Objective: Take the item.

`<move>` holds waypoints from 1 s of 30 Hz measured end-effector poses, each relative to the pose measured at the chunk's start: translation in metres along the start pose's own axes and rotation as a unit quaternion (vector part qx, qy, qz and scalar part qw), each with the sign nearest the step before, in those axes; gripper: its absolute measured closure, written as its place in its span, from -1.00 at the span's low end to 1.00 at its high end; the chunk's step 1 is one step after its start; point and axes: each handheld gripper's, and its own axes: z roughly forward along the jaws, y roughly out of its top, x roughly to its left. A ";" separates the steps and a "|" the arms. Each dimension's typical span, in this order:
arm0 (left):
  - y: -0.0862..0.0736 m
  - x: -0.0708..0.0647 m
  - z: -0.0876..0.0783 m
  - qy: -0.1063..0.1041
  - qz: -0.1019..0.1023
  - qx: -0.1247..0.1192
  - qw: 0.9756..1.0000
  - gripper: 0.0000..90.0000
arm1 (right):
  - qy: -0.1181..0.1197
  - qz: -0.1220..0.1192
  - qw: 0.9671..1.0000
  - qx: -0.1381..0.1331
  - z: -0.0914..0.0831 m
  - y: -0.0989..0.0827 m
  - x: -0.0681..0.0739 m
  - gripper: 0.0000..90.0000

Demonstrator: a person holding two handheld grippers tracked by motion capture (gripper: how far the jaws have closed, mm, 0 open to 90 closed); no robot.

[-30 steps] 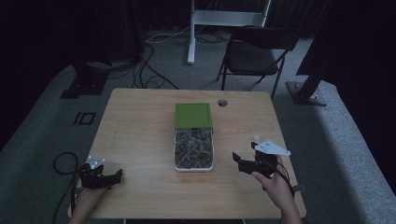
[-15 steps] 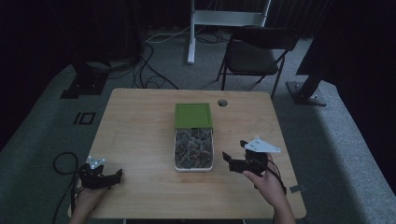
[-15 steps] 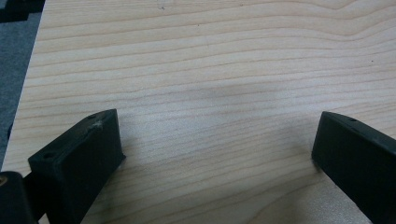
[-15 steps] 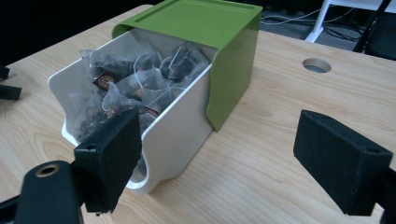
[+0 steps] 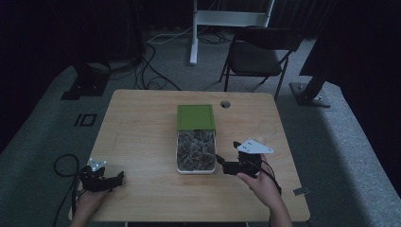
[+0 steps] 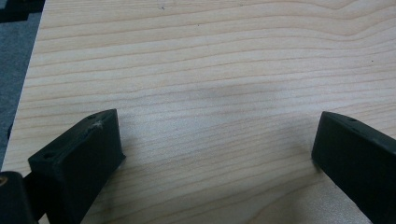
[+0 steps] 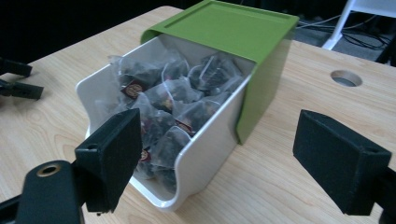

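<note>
A white box (image 5: 180, 163) (image 7: 212, 144) with a green sliding lid (image 5: 195, 116) (image 7: 233, 25) lies at the table's middle. The lid is pushed back, baring several clear tea sachets (image 5: 195, 149) (image 7: 168, 100) inside. My right gripper (image 5: 226, 166) (image 7: 224, 163) stands open just right of the box's near end, its jaws pointing at the box's corner. At the table's front left corner my left gripper (image 5: 118, 177) (image 6: 215, 158) rests open over bare wood, with nothing between its jaws.
The wooden table (image 5: 142, 127) has a round cable hole (image 5: 225, 103) (image 7: 346, 78) behind the box. A folding chair (image 5: 257, 52) and a white stand (image 5: 194, 33) are beyond the far edge. Cables (image 5: 61, 165) hang off the table's left side.
My right gripper has moved left, from the table's right side up to the near end of the box. The left gripper has stayed in place.
</note>
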 end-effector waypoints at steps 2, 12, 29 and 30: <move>0.000 0.000 0.000 0.000 0.000 0.000 1.000 -0.95 | 0.006 -0.007 1.000 0.001 0.002 0.001 0.003 -0.63; 0.000 0.000 0.000 0.000 0.000 0.000 1.000 -0.95 | 0.027 -0.023 0.999 0.007 0.013 0.003 0.015 -0.58; 0.000 0.000 0.000 0.000 0.000 0.000 1.000 -0.95 | 0.063 -0.037 0.997 0.021 0.041 0.006 0.037 -0.42; 0.000 0.000 0.000 0.000 0.000 0.000 1.000 -0.95 | 0.062 -0.038 0.997 0.022 0.042 0.006 0.038 -0.38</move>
